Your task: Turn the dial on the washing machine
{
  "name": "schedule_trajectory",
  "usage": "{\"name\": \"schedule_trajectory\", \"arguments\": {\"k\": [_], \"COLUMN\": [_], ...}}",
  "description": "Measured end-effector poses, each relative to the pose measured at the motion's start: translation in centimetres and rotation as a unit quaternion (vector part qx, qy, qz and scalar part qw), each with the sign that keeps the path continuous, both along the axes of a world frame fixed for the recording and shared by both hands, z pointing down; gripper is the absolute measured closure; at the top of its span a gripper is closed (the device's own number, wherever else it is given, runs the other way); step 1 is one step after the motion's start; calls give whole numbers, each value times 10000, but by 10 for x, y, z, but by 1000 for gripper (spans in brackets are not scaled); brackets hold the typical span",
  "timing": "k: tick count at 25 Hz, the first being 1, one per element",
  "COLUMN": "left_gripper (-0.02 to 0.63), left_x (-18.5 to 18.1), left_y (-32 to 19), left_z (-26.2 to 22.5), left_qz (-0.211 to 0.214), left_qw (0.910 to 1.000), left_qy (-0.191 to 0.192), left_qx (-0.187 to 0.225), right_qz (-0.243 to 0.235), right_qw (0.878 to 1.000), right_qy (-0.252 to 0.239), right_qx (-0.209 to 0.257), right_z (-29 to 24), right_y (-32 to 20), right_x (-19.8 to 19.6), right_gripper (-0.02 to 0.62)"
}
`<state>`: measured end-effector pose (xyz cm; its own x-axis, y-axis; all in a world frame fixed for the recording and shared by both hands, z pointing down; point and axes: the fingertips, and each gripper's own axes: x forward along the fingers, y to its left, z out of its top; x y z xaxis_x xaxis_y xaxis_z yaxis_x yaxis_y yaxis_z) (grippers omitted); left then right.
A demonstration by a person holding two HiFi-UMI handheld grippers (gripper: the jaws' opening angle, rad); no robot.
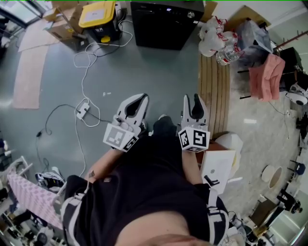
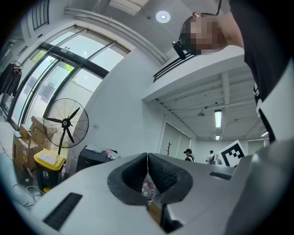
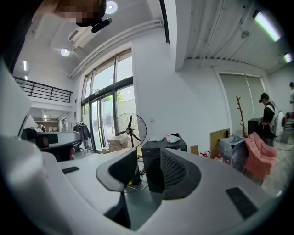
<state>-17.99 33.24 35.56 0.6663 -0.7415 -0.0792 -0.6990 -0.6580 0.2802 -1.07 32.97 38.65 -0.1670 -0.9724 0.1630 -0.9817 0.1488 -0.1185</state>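
Note:
The black washing machine (image 1: 166, 24) stands on the grey floor at the far end of the head view, well ahead of both grippers. A small round dial (image 1: 191, 15) sits near its top right corner. The same machine (image 3: 150, 167) shows between the jaws in the right gripper view and at the left, beside the fan, as a dark box (image 2: 89, 160) in the left gripper view. My left gripper (image 1: 143, 98) (image 2: 147, 155) is shut, tips touching, with nothing in it. My right gripper (image 1: 191, 100) (image 3: 148, 158) is open and empty. Both are held at waist height.
A yellow-lidded bin (image 1: 98, 17) and cardboard boxes (image 1: 65, 29) stand left of the machine. White cables and a power strip (image 1: 83, 110) trail across the floor. To the right lie a wooden slatted strip (image 1: 214, 91), bags with bottles (image 1: 216, 41) and a pink cloth (image 1: 269, 74).

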Motion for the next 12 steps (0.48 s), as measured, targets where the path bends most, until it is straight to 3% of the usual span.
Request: {"name": "schedule_trajectory", "arguments": {"k": [6,12], "left_gripper": [583,583], "left_x": [5,34], "left_y": [-35,-119], "left_z": [14,22], "left_qz": [-80,-256], "left_qw": [9999,9997], "left_qy": [-10,-63], "left_qx": [-84,-2], "right_qz": [-46,-179], "right_qw": [9999,9998], "right_qy": [-37,8], "right_qx": [-92,-37], "right_z": [20,34], "right_y": [-37,-131], "right_x": [7,40], "right_gripper": [433,433]}}
